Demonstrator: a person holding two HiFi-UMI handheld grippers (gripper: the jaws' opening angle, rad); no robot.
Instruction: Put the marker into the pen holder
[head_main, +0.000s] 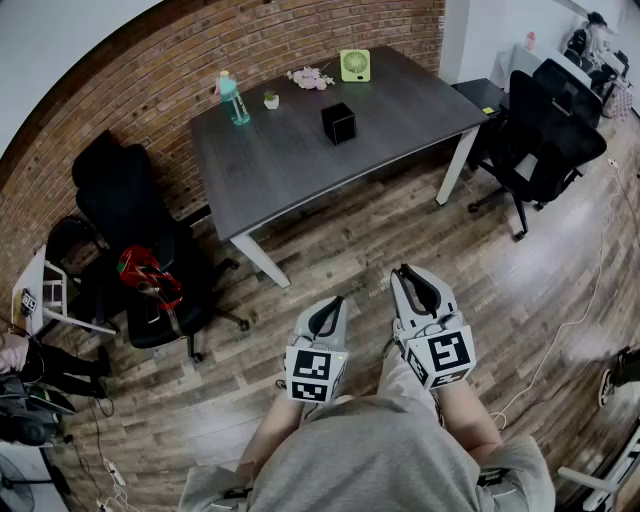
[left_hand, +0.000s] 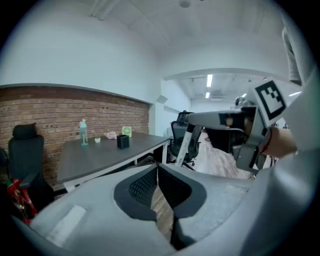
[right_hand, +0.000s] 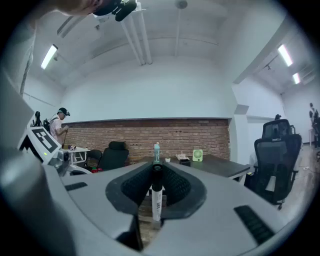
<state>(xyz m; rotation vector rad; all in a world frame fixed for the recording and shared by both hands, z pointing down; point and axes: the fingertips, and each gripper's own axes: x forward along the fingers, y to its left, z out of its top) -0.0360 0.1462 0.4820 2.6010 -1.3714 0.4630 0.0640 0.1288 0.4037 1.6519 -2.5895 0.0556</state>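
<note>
The right gripper (right_hand: 156, 169) was clenched on the marker (right_hand: 156, 202), which stood upright between its pads, dark cap up. The left gripper (left_hand: 158, 169) was closed on nothing, its tips meeting. Both grippers hung over the floor (head_main: 520, 300), well short of the table's (head_main: 300, 160) near edge. The pen holder (head_main: 338, 123) stood near the middle of the table, apart from the bottle (head_main: 232, 98) and fan (head_main: 354, 65) at its far edge.

Status: marker picked up. Remaining: carry the marker to the table, align it over the pen holder, lower it in, release.
</note>
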